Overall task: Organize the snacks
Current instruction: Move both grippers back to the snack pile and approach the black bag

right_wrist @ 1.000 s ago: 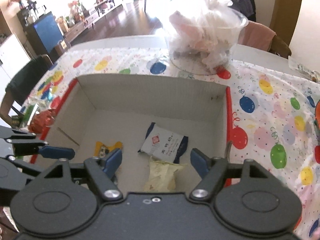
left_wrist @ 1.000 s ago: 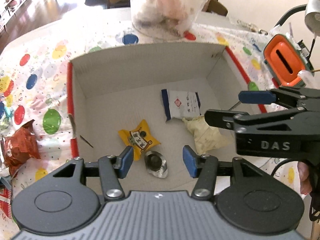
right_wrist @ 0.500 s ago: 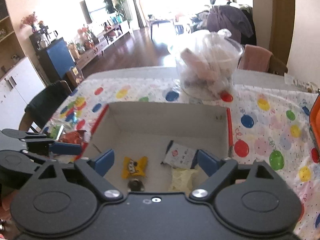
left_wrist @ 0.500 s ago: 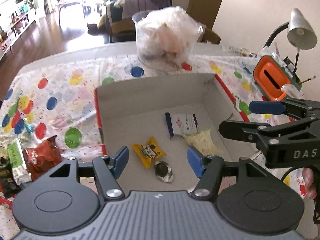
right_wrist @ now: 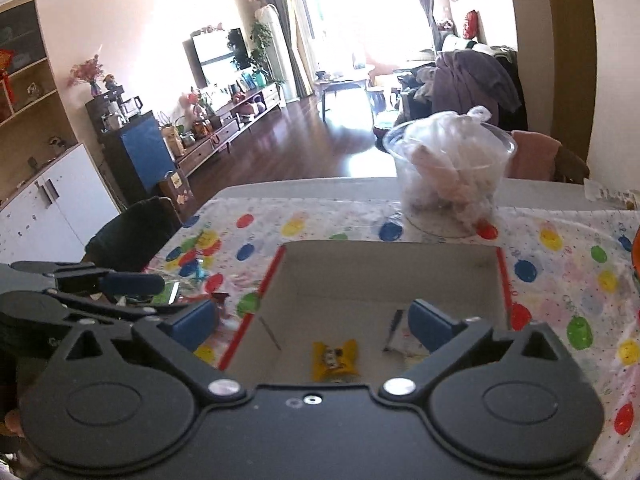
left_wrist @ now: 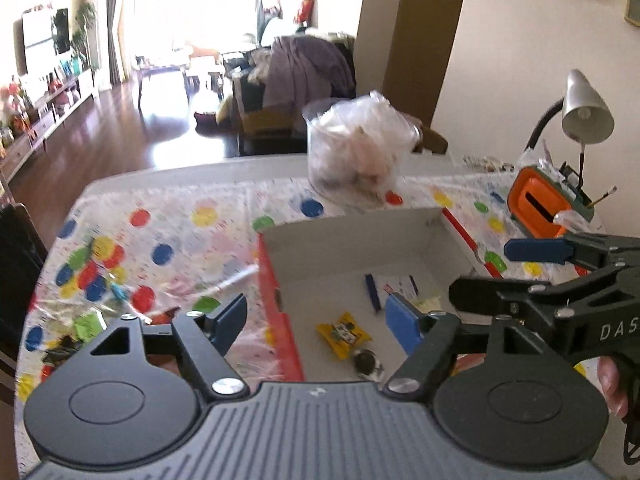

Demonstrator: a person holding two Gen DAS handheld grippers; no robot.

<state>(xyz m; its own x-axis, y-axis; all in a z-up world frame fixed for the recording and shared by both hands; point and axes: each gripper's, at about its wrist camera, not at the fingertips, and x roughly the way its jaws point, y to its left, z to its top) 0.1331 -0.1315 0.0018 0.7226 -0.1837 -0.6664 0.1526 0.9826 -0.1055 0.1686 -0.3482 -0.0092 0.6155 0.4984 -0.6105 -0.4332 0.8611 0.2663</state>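
Observation:
An open cardboard box [left_wrist: 352, 240] with red edges sits on the dotted tablecloth. Inside lie a yellow snack packet [left_wrist: 344, 330], a silver wrapped snack [left_wrist: 366, 360], a white-and-blue packet [left_wrist: 396, 282] and a pale yellow packet [left_wrist: 426, 302]. My left gripper [left_wrist: 316, 316] hangs above the box's near left edge, its jaws opening with nothing between them. My right gripper [right_wrist: 314, 320] hovers above the box's near side, jaws opening wide and empty; the yellow packet [right_wrist: 334, 358] shows below it. Each gripper appears in the other's view: right gripper [left_wrist: 516, 272], left gripper [right_wrist: 136, 296].
Several loose snack packets [left_wrist: 84, 324] lie on the tablecloth left of the box. A clear plastic tub [left_wrist: 360, 156] of bagged items stands behind the box. An orange container [left_wrist: 538, 208] and a desk lamp [left_wrist: 586, 112] are at the right. A dark chair [right_wrist: 136, 232] stands at the table's left edge.
Both grippers have risen and drawn back from the box, so it looks smaller and lower. Both pairs of jaws have spread wider. The snacks in the box lie as before.

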